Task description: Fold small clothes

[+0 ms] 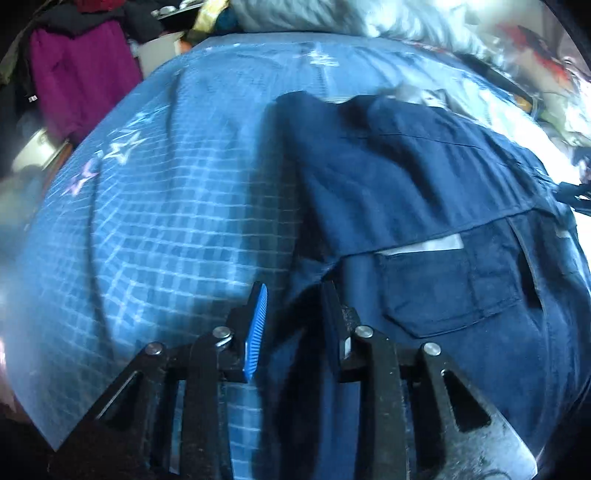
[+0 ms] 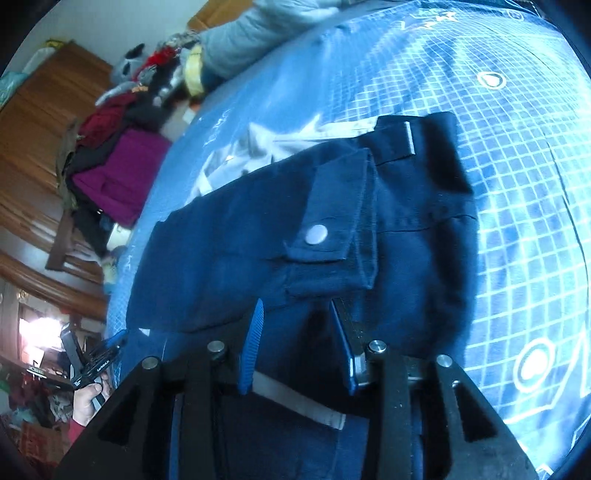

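Note:
A dark navy garment lies folded over on a blue checked bedspread. It has a patch pocket and a white label. In the right wrist view the garment shows a pocket flap with a silver snap and white lining at its far end. My left gripper hangs low over the garment's left edge; dark cloth lies between its jaws, and the blue pad stands clear of it. My right gripper stands open just above the garment's near fold, with nothing gripped. A hand holds the left gripper at the lower left.
A heap of clothes with a magenta piece sits on a chair beside the bed, in front of a wooden wardrobe. A grey quilt lies at the bed's far end. More bright fabrics lie along the bed's right side.

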Demonstrator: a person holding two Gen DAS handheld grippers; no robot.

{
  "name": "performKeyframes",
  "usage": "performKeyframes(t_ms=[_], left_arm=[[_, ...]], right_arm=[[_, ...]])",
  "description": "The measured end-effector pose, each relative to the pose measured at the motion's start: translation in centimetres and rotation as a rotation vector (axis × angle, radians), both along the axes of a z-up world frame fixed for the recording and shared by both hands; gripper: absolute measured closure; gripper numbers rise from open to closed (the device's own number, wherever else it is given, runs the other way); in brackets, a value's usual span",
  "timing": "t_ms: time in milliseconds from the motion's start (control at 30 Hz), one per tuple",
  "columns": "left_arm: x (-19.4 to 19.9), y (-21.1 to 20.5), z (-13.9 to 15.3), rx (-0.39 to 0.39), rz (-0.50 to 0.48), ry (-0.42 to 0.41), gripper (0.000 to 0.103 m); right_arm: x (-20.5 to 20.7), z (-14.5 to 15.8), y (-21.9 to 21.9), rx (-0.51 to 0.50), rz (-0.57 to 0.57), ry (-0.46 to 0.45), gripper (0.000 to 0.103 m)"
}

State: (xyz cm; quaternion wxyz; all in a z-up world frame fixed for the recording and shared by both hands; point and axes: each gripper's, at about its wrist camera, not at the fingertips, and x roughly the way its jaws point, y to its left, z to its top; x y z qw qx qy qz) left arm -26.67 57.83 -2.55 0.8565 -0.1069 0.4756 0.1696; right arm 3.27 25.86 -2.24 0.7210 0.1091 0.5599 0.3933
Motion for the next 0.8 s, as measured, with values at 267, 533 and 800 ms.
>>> performKeyframes(t_ms=[267, 533, 800], left_arm=[[3.1, 0.2, -0.8, -0.002, 0.048, -0.016, 0.076], [0.4, 3.7, -1.7, -0.076, 0.205, -0.115, 0.061], [0.4, 3.6, -2.1, -0.073, 0.17, -0.118, 0.06]], right_arm=[[-0.4, 0.2, 1.0, 0.019, 0.012, -0.013, 0.061], [-1.1, 2.0, 3.2, 0.022, 0.078, -0.075, 0.061], [0.5, 2.4, 5.4, 0.053, 0.097, -0.104, 0.061]])
